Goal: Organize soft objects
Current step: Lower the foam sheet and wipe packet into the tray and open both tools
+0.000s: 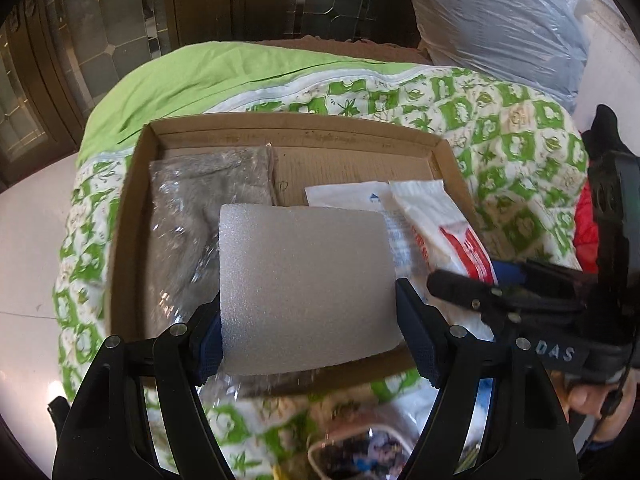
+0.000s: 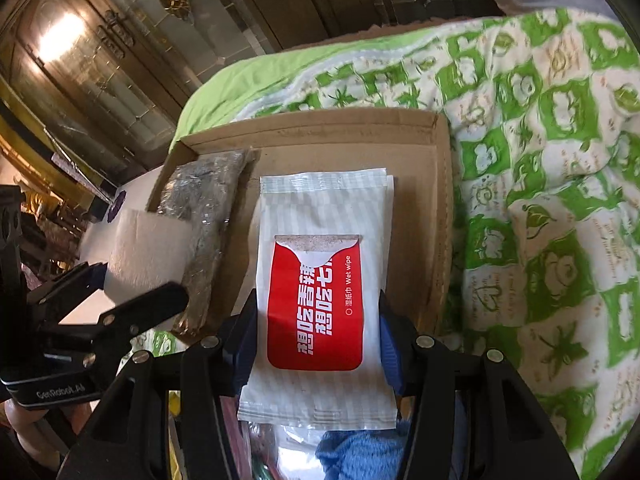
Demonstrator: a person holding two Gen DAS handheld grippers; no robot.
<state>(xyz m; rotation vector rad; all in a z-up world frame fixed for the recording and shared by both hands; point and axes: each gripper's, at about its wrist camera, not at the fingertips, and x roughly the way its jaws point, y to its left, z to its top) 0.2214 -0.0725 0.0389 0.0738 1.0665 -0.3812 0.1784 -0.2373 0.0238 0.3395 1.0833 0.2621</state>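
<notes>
Foam first, left wrist view: your left gripper [image 1: 308, 344] is clamped on a white foam block [image 1: 306, 288], pads pressing both of its sides, jaws at a middling width. Block hangs over the near half of the cardboard box [image 1: 132, 184], which sits on the green-and-white quilt [image 1: 520, 152]. Already in the box: a grey item in clear plastic wrap [image 1: 208, 200] against its left wall, and a flat white packet [image 1: 348, 198] toward its right wall. Right gripper [image 1: 460, 280] shows at the box's right side, carrying the wet wipe pack [image 1: 448, 232].

Right wrist view: your right gripper [image 2: 318, 344] holds the red-label wet wipe pack [image 2: 320, 292] by its long edges, jaws fairly narrow, above the right part of the cardboard box [image 2: 436, 208]. Another white packet edge peeks out under it; whether they touch, I can't tell. Left gripper [image 2: 132, 280] with the foam block [image 2: 148, 248] sits just outside the box's left wall in this view.

Risks:
- Both tools converge on one shallow box; fingers could clash near its middle.
- Foam compresses, so it may spring sideways on release and hop the low wall.
- Wipe pack is slick; an edge grip may slip if you tilt.
- Box on soft quilt can shift if you press down.
</notes>
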